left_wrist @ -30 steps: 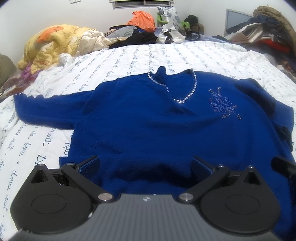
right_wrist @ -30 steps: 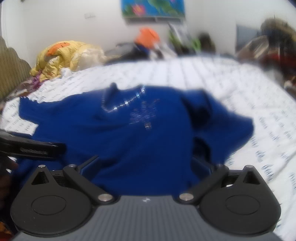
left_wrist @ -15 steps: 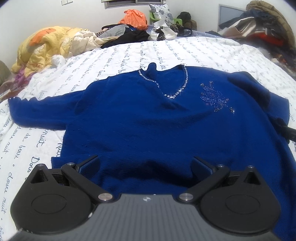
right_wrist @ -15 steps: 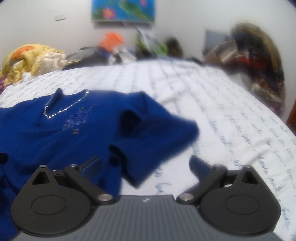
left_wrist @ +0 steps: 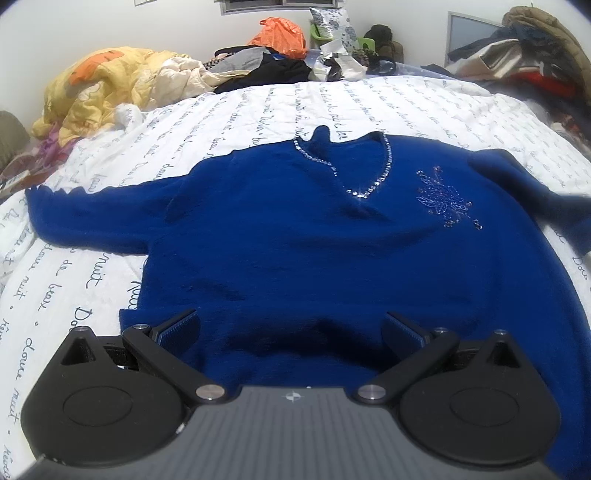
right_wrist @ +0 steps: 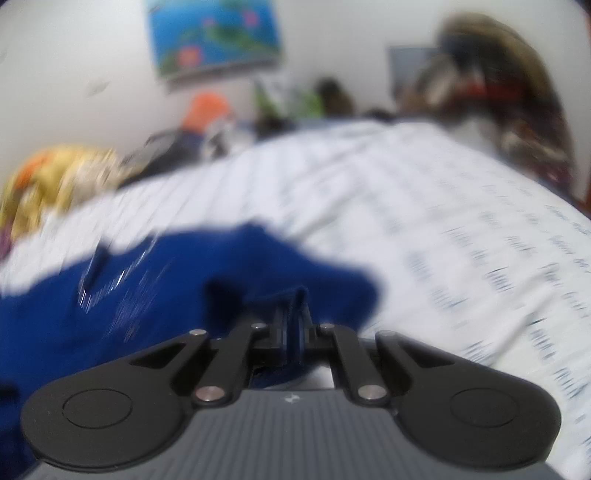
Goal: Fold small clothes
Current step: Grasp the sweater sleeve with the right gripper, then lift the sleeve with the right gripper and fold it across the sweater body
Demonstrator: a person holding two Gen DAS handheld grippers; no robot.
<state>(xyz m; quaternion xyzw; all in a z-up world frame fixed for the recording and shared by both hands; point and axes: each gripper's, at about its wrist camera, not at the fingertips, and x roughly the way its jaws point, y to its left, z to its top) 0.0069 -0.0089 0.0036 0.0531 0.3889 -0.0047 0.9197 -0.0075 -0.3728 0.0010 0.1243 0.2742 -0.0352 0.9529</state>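
Observation:
A blue sweater point(left_wrist: 303, 251) with a sequined V-neck lies face up on the white bedspread point(left_wrist: 332, 107), its left sleeve stretched out to the left. My left gripper point(left_wrist: 290, 328) is open and empty, low over the sweater's bottom hem. In the blurred right wrist view, my right gripper point(right_wrist: 293, 325) is shut on a fold of the sweater's right sleeve point(right_wrist: 295, 269), at the garment's right side.
A yellow quilt point(left_wrist: 107, 88) lies at the bed's far left. Piled clothes and an orange bag point(left_wrist: 280, 31) sit along the far edge. More clothes are heaped at the right point(left_wrist: 524, 55). Bare bedspread shows to the right of the sweater point(right_wrist: 461, 236).
My right gripper has swung right, come in on the right sleeve and shut on it. My left gripper stays open over the hem, shifted slightly.

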